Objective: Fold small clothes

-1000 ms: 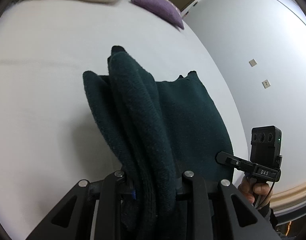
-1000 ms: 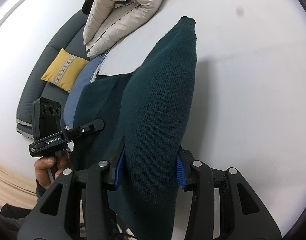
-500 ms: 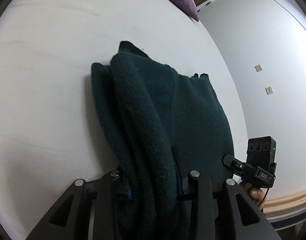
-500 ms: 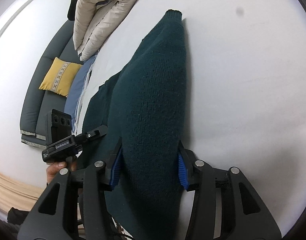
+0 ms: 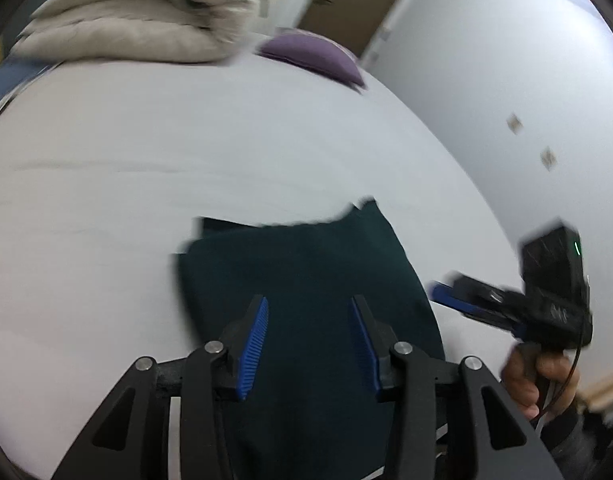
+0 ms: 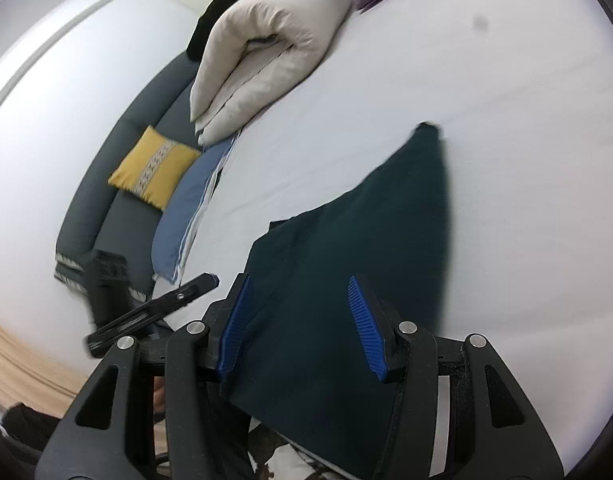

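The dark green garment [image 5: 306, 280] lies flat on the bed [image 5: 186, 152] – left gripper [image 5: 308, 344] and right gripper [image 6: 302, 328] have just been opening, fingers empty – fold laid down

The supporting surface is a bed [image 5: 146, 152] covered by a plain white sheet. A dark green knitted garment [image 5: 306, 264] lies flat on the sheet at the near edge. A folded cream duvet [image 6: 266, 44] rests at the far end. A purple cushion [image 5: 314, 56] lies just beside the duvet. A blue pillow [image 6: 190, 208] lies along the bed's side edge.
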`<move>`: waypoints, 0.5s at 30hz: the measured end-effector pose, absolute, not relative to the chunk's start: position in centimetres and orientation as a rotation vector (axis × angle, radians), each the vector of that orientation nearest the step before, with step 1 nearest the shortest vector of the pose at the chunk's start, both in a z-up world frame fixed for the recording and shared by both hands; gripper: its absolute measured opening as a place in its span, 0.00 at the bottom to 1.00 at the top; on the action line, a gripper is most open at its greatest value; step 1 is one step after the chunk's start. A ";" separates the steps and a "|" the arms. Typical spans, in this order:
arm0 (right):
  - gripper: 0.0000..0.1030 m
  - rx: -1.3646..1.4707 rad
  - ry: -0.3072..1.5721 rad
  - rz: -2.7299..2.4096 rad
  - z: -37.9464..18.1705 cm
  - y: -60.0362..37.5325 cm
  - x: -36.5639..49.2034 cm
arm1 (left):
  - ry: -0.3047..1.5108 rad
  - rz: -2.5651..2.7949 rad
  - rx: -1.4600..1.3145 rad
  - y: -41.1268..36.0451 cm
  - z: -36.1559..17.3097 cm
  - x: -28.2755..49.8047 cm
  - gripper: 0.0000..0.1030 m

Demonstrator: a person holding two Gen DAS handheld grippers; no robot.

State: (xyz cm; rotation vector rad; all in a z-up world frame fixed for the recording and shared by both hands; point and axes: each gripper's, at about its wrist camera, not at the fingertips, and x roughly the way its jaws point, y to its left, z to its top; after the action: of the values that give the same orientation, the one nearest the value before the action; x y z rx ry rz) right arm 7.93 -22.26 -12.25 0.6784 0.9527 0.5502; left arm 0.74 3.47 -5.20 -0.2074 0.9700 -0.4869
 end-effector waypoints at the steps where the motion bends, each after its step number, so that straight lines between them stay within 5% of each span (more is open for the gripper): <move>1: 0.48 0.707 0.967 0.547 -13.0 -21.4 9.1 | 0.992 -0.498 -0.192 2.5 -6.2 1.1 0.44; 5: 0.42 0.714 0.959 0.508 -16.0 -22.3 9.1 | 1.081 -0.470 -0.200 1.4 -10.3 2.7 0.43; 15: 0.46 0.808 0.850 0.543 -14.9 -23.8 6.9 | 1.038 -0.510 -0.289 3.2 -11.5 2.6 0.40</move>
State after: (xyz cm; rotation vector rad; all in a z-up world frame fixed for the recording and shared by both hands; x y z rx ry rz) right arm 6.87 -23.83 -14.91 0.8079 0.8499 0.5433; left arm 2.58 3.16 -11.53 -0.2889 1.0382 -0.5097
